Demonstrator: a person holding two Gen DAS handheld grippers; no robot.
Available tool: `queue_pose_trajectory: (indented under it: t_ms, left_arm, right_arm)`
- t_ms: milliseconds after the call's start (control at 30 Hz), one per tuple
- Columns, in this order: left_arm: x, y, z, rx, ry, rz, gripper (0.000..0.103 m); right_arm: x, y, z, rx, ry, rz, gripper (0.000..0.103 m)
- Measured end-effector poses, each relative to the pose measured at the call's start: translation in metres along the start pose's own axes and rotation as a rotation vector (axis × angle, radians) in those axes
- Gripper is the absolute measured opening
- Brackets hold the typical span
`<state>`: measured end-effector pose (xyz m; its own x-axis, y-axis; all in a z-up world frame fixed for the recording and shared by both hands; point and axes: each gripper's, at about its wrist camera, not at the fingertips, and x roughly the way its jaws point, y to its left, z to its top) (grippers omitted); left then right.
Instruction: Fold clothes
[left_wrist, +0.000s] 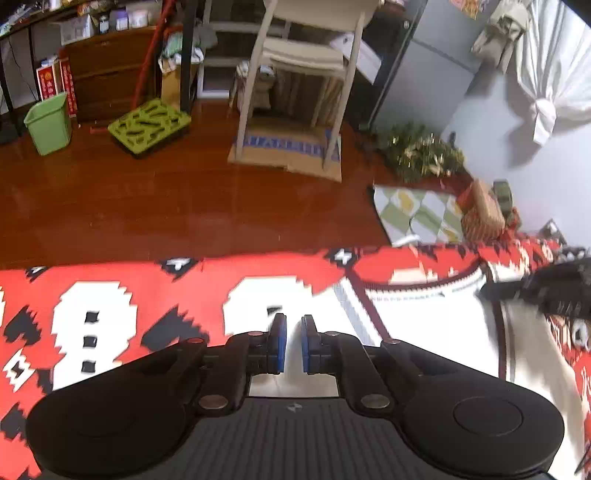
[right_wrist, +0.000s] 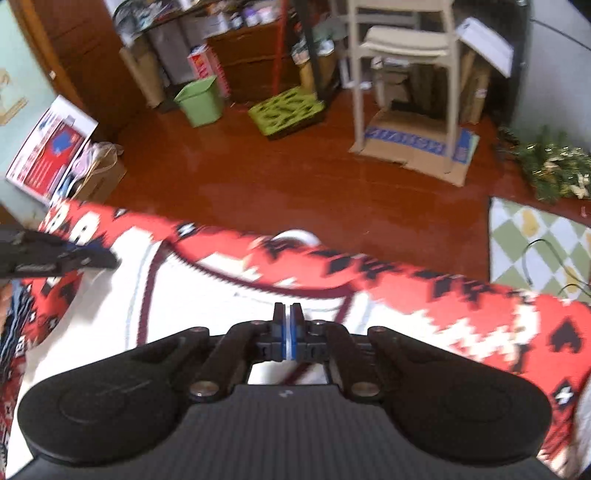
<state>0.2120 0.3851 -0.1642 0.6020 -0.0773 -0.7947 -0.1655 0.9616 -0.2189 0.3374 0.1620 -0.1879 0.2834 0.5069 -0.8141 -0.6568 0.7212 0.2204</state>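
I have a white garment (right_wrist: 207, 299) with dark red trim lying spread on the red, black and white patterned blanket (left_wrist: 166, 291), its neckline toward the far edge, beyond which the wooden floor (left_wrist: 184, 192) begins. What the blanket covers I cannot see.

My left hand-held gripper (left_wrist: 293, 328) hovers over the blanket just left of the garment's neckline, its blue pads (left_wrist: 279, 343) parted by a narrow gap with nothing between them. My right hand-held gripper (right_wrist: 287, 317) sits over the white cloth near the collar trim, pads nearly together; there is a pale sliver between them (cloth or just light, I cannot tell), so I won't claim a grip.

I judge the fold is only beginning: the garment lies flat and the two tools are lining up on the shoulder area. To do this step well I would open the left one wider and slide across onto the garment's near shoulder edge, taking only the garment, since the blanket beneath could be pinched along with it. I would confirm the right side's hold before lifting, then raise both corners at equal height and carry them together so the crease runs straight. Both views are blurred, so slowing down before closing seems wise.
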Motion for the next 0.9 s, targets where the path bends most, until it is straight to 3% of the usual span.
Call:
queue_pose_trajectory:
  t_ms: [167,267,300,433,600,800,900]
  left_arm:
    - [0.014,0.003,0.009,-0.022,-0.028,0.034,0.008]
    - [0.007,0.002,0.016,-0.074,-0.060,0.002,0.008]
    - [0.001,-0.001,0.017,-0.072,-0.070,-0.024,0.008]
    - [-0.021,-0.028,0.011,0.010,-0.060,-0.139,0.008]
    - [-0.021,-0.069,-0.012,0.129,0.039,-0.207,0.008]
    - [0.003,-0.080,-0.010,0.174,0.027,-0.136,0.006]
    - [0.015,-0.084,-0.009,0.195,0.019,-0.098,0.005]
  right_arm:
    - [0.019,0.019,0.001,-0.003,0.003,-0.010,0.002]
    - [0.028,0.024,0.011,0.009,-0.003,-0.050,0.000]
    - [0.029,0.025,0.014,0.016,-0.005,-0.059,0.004]
    - [0.007,0.029,0.017,0.008,-0.036,0.001,0.004]
    - [-0.018,0.036,-0.007,-0.020,0.034,0.034,0.004]
    - [-0.014,0.054,-0.037,-0.093,0.074,0.036,0.006]
    - [-0.006,0.058,-0.033,-0.101,0.044,0.019,0.005]
